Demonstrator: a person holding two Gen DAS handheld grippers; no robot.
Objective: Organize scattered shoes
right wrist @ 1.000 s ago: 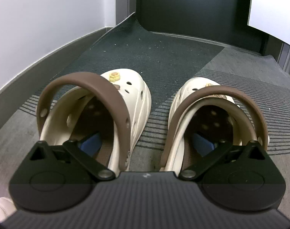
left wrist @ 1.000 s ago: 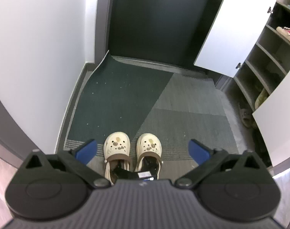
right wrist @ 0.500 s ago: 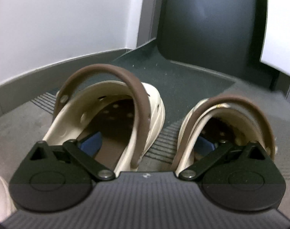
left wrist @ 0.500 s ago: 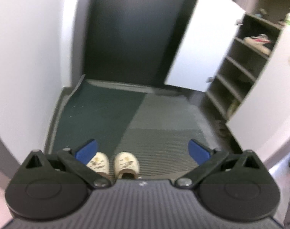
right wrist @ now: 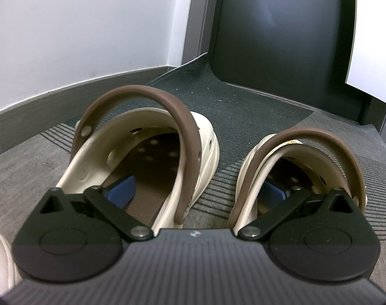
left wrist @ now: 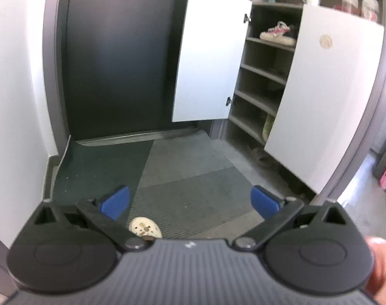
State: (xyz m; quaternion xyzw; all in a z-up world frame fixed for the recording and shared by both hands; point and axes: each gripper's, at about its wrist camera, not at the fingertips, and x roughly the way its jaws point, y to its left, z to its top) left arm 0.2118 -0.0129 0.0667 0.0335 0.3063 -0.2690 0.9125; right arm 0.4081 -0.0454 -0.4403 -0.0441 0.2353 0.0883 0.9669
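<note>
A: Left gripper (left wrist: pixel 190 200) — state?

B: Spread wide, nothing between the blue pads. Held high over the mat (left wrist: pixel 193 193), aimed toward the cabinet (left wrist: pixel 259 84), which stood ahead and to its right with both doors open. Only one clog toe (left wrist: pixel 145 227) showed below its body.

A: And the pair?

B: On the mat, right under the right gripper (right wrist: pixel 198 188). Left clog (right wrist: pixel 142 147) and right clog (right wrist: pixel 299 162) lay side by side but apart, heels toward the gripper, toes pointing away at the dark door (right wrist: pixel 282 30). Long axes ran along the line of the fingers.

A: Right gripper's state?

B: Splayed; one pad inside each clog, the two inner walls between them. Closing would likely pinch both together. It was plainly the nearer arm.

A: Any writing?

B: None legible. A small mark on each gripper body, too small to read; a round sticker (left wrist: pixel 325 42) on the nearer cabinet door, blurred.
</note>
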